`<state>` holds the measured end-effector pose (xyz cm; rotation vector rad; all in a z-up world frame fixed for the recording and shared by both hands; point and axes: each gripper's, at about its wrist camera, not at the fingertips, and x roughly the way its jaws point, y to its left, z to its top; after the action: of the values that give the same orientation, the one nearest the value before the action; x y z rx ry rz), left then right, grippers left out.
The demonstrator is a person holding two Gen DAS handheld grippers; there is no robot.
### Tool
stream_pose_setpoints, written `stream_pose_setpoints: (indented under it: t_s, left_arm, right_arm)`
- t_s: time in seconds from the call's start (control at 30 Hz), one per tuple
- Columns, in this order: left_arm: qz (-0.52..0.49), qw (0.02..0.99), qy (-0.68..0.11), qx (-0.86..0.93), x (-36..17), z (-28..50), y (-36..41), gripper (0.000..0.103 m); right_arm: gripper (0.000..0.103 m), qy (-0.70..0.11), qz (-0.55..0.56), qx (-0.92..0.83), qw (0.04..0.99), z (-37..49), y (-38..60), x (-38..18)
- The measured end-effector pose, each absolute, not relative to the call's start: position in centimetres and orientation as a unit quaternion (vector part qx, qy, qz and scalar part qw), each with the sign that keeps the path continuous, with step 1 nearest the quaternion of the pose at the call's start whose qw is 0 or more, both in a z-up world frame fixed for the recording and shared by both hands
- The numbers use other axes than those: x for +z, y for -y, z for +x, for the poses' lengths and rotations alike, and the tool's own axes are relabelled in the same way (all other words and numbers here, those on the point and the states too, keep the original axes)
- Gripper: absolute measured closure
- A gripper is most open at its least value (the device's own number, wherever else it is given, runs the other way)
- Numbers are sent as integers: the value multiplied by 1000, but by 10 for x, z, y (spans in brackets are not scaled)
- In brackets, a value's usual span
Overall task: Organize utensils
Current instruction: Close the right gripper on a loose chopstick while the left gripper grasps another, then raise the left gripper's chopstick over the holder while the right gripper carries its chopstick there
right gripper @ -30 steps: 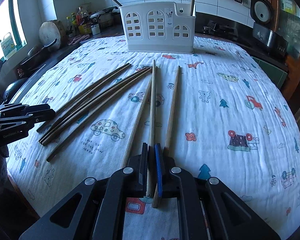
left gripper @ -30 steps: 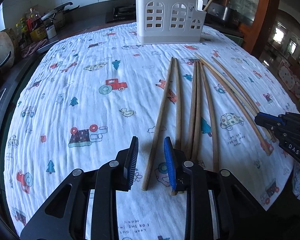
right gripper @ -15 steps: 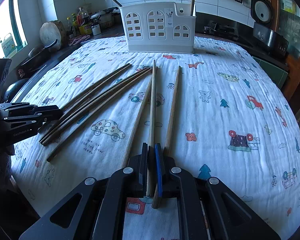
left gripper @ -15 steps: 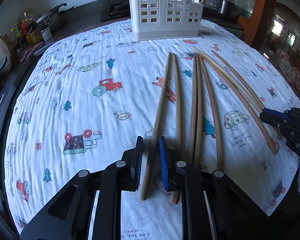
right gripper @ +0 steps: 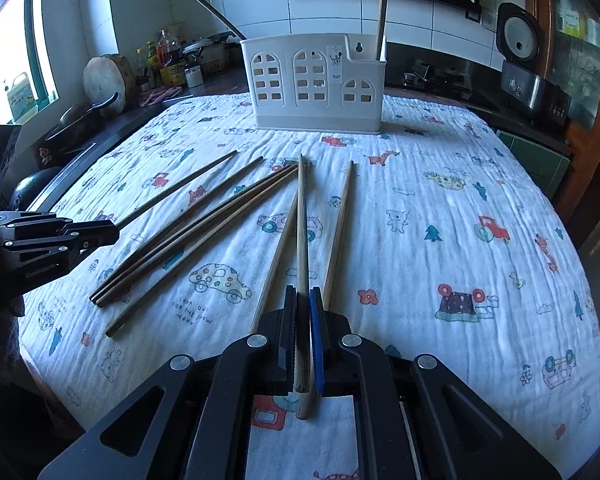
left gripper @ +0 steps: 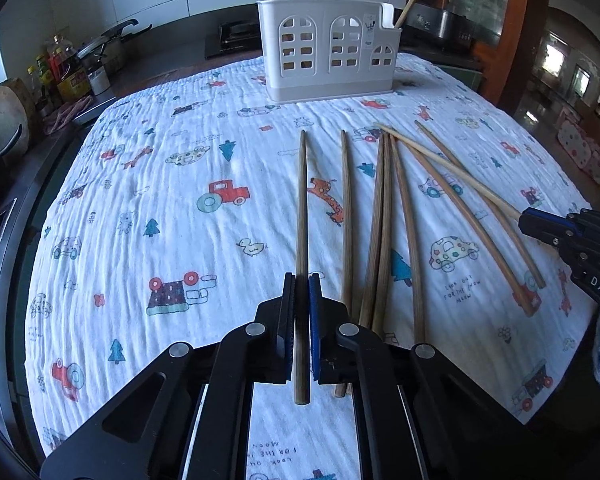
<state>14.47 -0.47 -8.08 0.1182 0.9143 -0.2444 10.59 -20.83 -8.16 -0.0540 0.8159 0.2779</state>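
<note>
My left gripper (left gripper: 301,284) is shut on a brown chopstick (left gripper: 301,208) that points toward the white utensil holder (left gripper: 328,52) at the far side of the table. It shows at the left of the right wrist view (right gripper: 112,232). My right gripper (right gripper: 303,296) is shut on a light chopstick (right gripper: 302,232) that points at the holder (right gripper: 316,88); it shows at the right of the left wrist view (left gripper: 528,220). Several more chopsticks (left gripper: 384,216) lie loose on the printed cloth between the grippers. The holder has two chopsticks standing in it.
The table is covered by a white cloth with cartoon prints (left gripper: 180,208). A dark counter with bottles and a pan (left gripper: 68,76) lies to the left. A rice cooker (right gripper: 520,36) stands at the back right. A wooden cabinet (left gripper: 512,24) stands beyond the table's right edge.
My left gripper moved forward over the leftmost chopstick and closed on it, and the chopstick's far end swung left. My right gripper stayed shut on its chopstick.
</note>
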Motion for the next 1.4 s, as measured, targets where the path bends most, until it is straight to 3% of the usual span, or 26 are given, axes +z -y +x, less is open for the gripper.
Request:
stream_pose_setpoints:
  t_s: [0.57, 1.13, 1.4]
  left_arm:
    - [35, 923, -361, -129, -14, 142, 2, 98]
    - [26, 931, -334, -141, 33, 188, 1, 98]
    - [23, 940, -302, -158, 82, 212, 7, 98]
  right_arm:
    - [96, -313, -59, 148, 936, 122, 205, -12]
    - [96, -272, -87, 175, 942, 179, 201, 57]
    - [96, -258, -90, 180, 945, 208, 205, 103]
